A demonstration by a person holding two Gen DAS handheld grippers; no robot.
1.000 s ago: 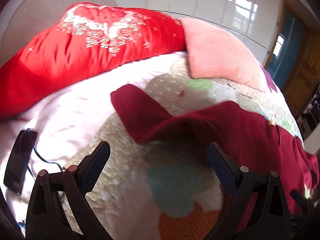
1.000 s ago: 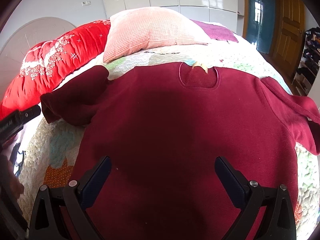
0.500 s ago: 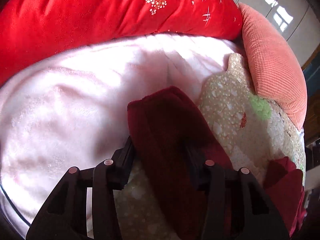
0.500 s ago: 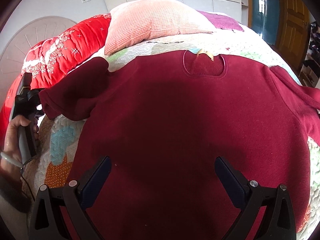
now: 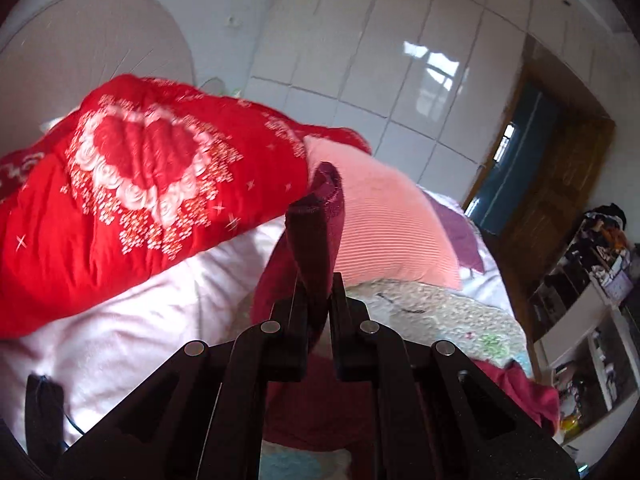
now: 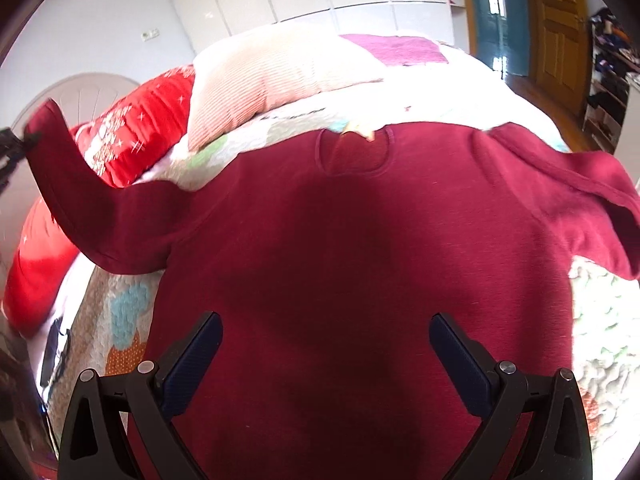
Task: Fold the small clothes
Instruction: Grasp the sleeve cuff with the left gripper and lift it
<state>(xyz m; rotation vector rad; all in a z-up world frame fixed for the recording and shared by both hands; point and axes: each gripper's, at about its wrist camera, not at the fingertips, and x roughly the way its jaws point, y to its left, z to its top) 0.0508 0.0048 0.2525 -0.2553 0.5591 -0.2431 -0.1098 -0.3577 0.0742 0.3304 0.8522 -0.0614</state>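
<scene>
A dark red sweater [image 6: 360, 260] lies spread flat on the quilted bed, neck opening at the far side. My left gripper [image 5: 318, 292] is shut on the sweater's left sleeve [image 5: 316, 232] and holds its cuff up off the bed; the raised sleeve [image 6: 80, 200] also shows in the right wrist view, with the left gripper [image 6: 10, 148] at the frame's left edge. My right gripper [image 6: 324, 340] is open and empty, hovering over the sweater's lower body. The right sleeve [image 6: 580, 196] lies folded over at the far right.
A red embroidered quilt [image 5: 140, 200] and a pink ribbed pillow [image 5: 388, 232] lie at the head of the bed. A dark phone with a cable [image 5: 42, 416] rests on the pink blanket at the left. A wooden door [image 6: 560, 28] and cluttered shelves [image 5: 592, 304] stand to the right.
My left gripper closed on the left sleeve and lifted its cuff up off the bed. The right gripper stayed open over the sweater's body, shifting only slightly.
</scene>
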